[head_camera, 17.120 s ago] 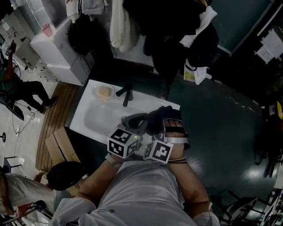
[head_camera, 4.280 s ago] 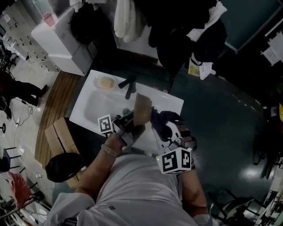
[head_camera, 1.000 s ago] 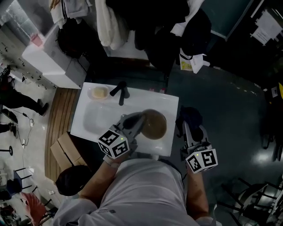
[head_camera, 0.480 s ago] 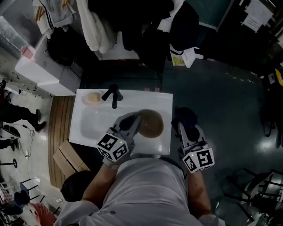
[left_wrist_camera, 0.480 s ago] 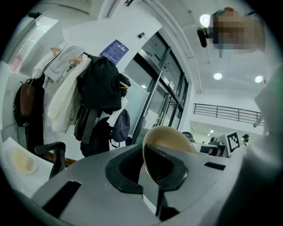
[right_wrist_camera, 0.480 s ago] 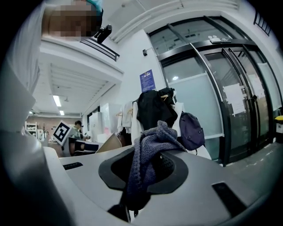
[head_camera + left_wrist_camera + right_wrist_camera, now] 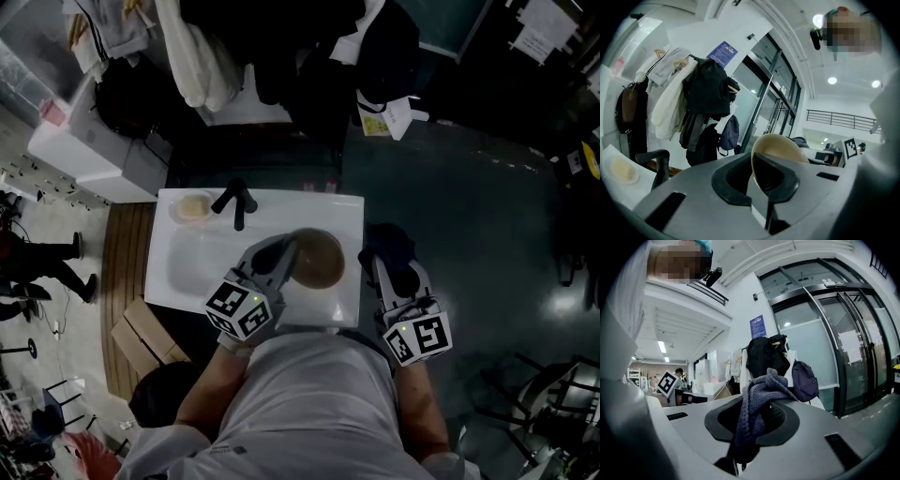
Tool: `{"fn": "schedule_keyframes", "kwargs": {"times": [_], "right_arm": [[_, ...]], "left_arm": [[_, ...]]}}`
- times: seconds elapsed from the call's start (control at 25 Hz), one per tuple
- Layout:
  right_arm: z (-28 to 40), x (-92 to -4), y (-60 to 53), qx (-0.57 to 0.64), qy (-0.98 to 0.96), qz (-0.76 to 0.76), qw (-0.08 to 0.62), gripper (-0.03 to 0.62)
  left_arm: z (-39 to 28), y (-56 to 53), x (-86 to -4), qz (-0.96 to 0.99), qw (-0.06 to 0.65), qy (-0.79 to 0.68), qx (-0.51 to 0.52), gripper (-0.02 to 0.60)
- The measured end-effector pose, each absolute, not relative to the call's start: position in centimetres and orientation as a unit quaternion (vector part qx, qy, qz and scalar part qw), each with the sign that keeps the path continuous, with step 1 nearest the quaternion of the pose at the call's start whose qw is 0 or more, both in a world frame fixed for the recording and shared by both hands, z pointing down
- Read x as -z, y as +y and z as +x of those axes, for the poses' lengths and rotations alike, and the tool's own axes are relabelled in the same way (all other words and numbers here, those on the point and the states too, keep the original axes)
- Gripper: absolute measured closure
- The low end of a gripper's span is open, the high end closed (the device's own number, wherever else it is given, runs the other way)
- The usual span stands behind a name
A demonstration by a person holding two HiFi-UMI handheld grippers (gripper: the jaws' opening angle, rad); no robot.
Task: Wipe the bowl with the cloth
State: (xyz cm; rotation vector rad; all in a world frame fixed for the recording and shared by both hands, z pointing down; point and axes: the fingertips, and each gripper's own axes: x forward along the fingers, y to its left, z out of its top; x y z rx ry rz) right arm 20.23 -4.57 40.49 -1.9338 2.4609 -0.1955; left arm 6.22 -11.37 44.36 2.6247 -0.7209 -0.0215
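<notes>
Pinching bowl (image 7: 321,261) rim: left hand-held gripper (image 7: 287,255); right hand-held gripper (image 7: 392,266) clamped on cloth (image 7: 386,240), beside bowl.

The person wears a pale grey short-sleeved shirt (image 7: 309,403) with a small dark mark by the left sleeve (image 7: 159,441). The left gripper (image 7: 284,253) and right gripper (image 7: 384,267) are grey moulded shells. The left cube (image 7: 242,309) and right cube (image 7: 417,337) on them are white with black square markers. Up close, each shell shows black-lined jaws round a curved recess, with dark slots to either side.
</notes>
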Motion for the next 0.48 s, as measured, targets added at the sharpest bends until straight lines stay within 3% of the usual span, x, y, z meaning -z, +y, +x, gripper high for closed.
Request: {"fn": "schedule_keyframes", "kwargs": {"times": [0.48], "right_arm": [[19.97,-40.80,-4.39,0.067,0.787,-0.614,-0.002,0.517]], "left_arm": [[6.25,-11.13,-44.39,0.941,0.214,-0.260,0.013,0.560]]}}
